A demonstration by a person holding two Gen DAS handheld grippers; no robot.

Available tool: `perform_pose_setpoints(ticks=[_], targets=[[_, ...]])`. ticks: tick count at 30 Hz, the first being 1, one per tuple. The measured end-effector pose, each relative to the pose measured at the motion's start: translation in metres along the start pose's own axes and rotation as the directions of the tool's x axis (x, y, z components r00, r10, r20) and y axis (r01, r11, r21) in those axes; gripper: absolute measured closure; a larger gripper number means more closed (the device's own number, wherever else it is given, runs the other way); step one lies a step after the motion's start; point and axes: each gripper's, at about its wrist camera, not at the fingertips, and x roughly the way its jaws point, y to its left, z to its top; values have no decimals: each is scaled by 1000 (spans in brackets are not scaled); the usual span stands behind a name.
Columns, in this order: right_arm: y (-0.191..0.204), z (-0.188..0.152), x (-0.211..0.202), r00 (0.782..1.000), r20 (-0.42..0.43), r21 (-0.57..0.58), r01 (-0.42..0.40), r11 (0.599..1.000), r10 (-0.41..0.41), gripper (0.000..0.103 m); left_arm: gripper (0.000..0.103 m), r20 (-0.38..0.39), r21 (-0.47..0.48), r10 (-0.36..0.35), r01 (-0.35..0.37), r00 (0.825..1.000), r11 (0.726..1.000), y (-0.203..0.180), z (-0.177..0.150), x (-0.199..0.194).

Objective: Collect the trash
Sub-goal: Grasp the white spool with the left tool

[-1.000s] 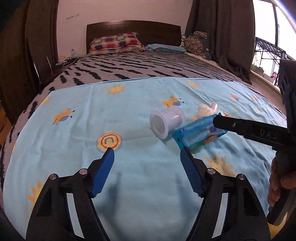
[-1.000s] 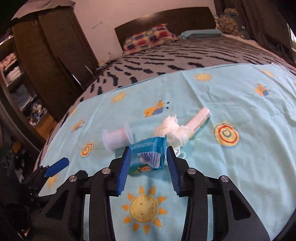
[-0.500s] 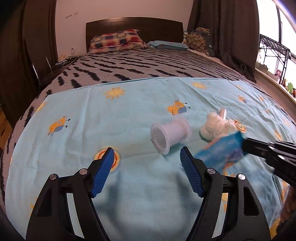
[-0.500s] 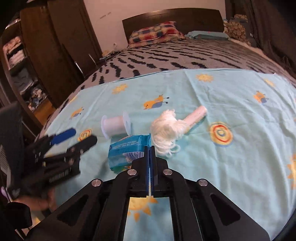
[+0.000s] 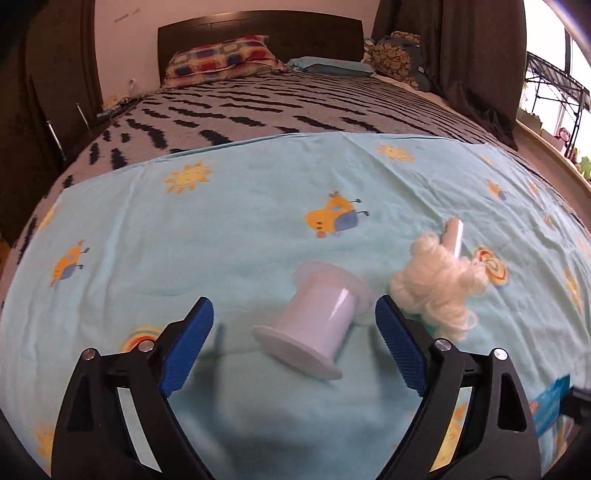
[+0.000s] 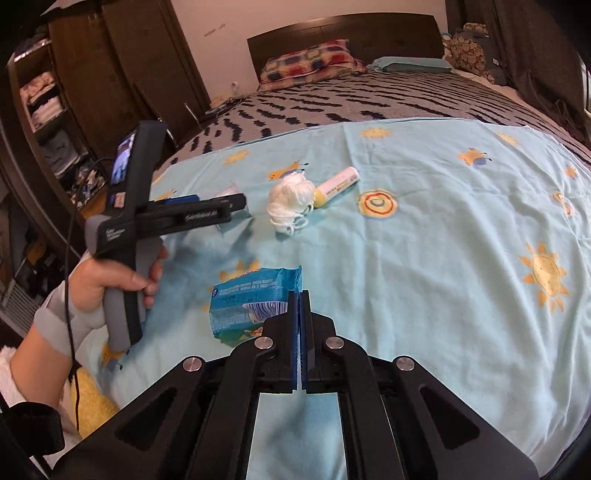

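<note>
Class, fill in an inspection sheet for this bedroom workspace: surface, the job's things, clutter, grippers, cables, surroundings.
Surface: light blue printed sheet spread over a striped bedspread.
Job's things: blue wrapper pinched at its edge; empty plastic spool on its side; white yarn tangle touching a white tube.
Clutter: nothing seen beyond these.
Grippers: left gripper open, fingers either side of the spool, not touching; right gripper shut on the wrapper.
Cables: black cable running past the left hand.
Surroundings: checked pillow, dark headboard, wardrobe shelves, curtains.
</note>
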Motion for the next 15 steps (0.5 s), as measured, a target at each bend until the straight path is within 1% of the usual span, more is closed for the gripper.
perform_pose_setpoints(ticks=[3,4,5,6,7,8,13,15], targets=[[0,-3,-1,1000,-4,-10,1,1000,-2,101,15,-18,33,34,-34,999,999,-12,4,8],[1,-5,-2,1000,-2,-15,2,1000,-2,101,15,-21,37,35,-35,999,999,-14,5,10],[1,-6,-3,1000,1,-18,5,1000,-5,101,18,-26,38,33,-32,999,999,-16,5,13],[1,-6,-4,1000,3,-21,6,1000,-6,101,23,-33,39,28,-27,999,999,-17,5,14],[0,-8,-4,1000,6,-22,7,1000,-7,101,39,-50,42,19,-16,999,999,-18,4,17],[0,-9,-4,1000,7,-21,6,1000,-6,101,43,-60,43,12,-9,998,999,-17,3,18],[-1,-18,-6,999,32,-4,-2,1000,2,101,44,-38,34,-29,30,999,999,-13,-7,1],[1,-21,-9,999,47,-1,-12,1000,12,101,44,-13,31,-53,54,998,998,-10,-16,-15]])
